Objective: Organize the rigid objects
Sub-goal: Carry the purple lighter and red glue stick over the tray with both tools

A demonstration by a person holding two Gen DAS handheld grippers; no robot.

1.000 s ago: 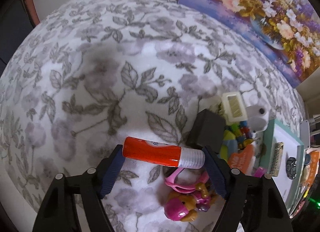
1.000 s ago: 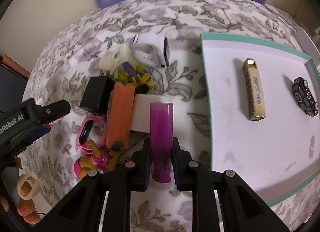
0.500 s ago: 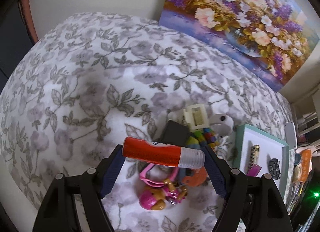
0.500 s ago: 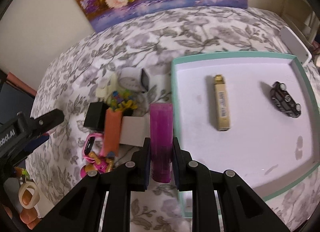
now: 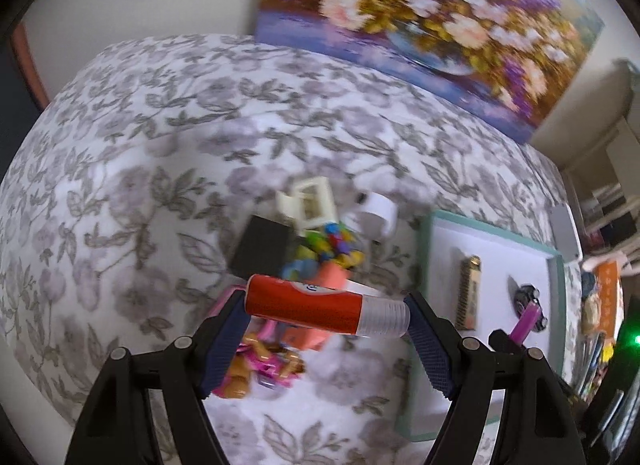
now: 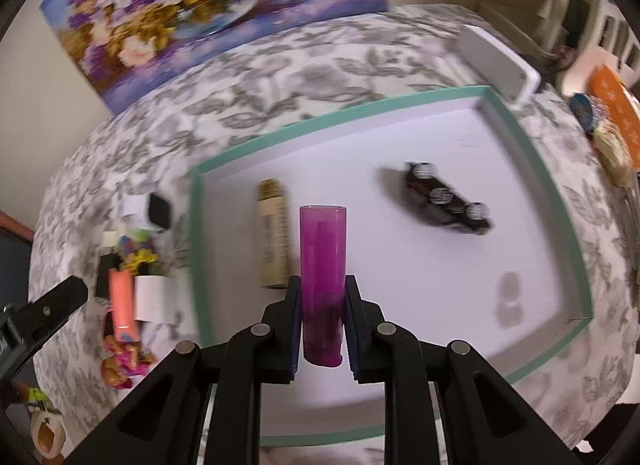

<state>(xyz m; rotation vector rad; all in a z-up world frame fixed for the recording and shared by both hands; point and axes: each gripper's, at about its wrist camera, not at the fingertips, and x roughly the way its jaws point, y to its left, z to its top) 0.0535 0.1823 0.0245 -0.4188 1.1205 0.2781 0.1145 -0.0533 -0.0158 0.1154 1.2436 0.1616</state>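
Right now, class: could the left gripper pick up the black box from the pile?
Probably not yet: the left gripper is already shut on the red tube, so its fingers are occupied. The black box lies uncovered on top.

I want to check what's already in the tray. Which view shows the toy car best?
The right wrist view: the toy car lies large and unobstructed on the tray, though motion-blurred. In the left wrist view the car is small, near the frame's edge, partly hidden by the purple tube.
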